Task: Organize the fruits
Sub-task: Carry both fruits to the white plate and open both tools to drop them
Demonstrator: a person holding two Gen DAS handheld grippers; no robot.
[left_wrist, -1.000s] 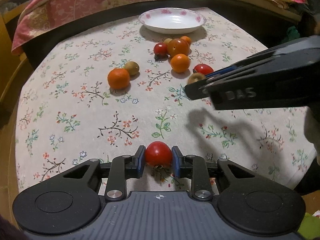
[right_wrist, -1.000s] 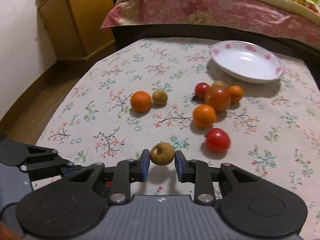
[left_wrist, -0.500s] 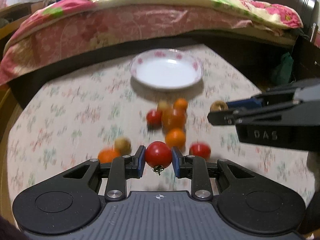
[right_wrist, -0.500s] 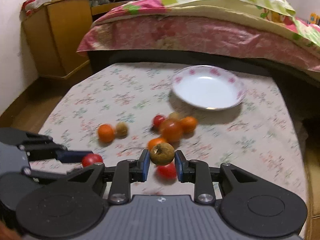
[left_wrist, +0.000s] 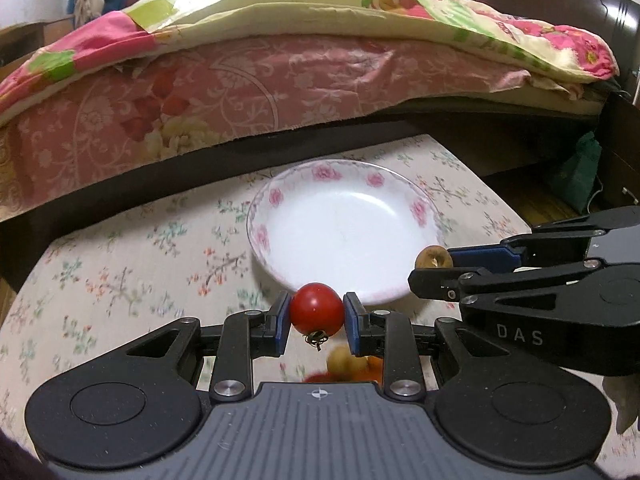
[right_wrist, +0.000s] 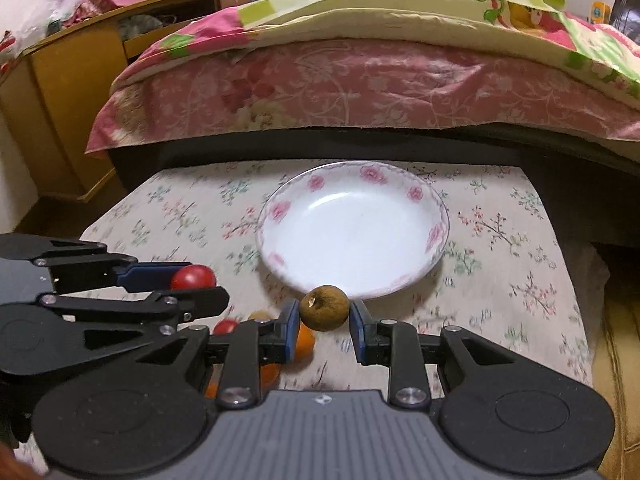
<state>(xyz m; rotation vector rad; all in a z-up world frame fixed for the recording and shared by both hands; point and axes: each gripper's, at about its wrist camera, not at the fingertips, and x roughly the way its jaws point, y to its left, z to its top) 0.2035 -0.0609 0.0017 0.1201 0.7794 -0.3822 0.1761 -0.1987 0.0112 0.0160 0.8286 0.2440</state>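
Observation:
My left gripper point(left_wrist: 316, 316) is shut on a red tomato point(left_wrist: 316, 309), carried above the table just short of the near rim of the white flowered plate point(left_wrist: 280, 200). My right gripper point(right_wrist: 325, 315) is shut on a small brown fruit point(right_wrist: 325, 307), likewise held close to the near edge of the plate point(right_wrist: 436, 236). In the left wrist view the right gripper point(left_wrist: 434, 262) reaches in from the right with the brown fruit point(left_wrist: 433, 258). The left gripper point(right_wrist: 200, 280) with its tomato point(right_wrist: 193, 277) shows at the left of the right wrist view. The plate holds nothing.
Remaining fruits lie blurred under the grippers: orange and red ones point(right_wrist: 304, 342) and a yellowish one point(left_wrist: 344, 360). The table wears a floral cloth point(right_wrist: 520, 280). A bed with pink covers point(right_wrist: 360, 80) runs behind it, a wooden cabinet point(right_wrist: 60, 100) stands at the back left.
Both grippers have travelled forward over the fruit pile toward the plate and risen a little, each still gripping its fruit. The plate now looms much closer.

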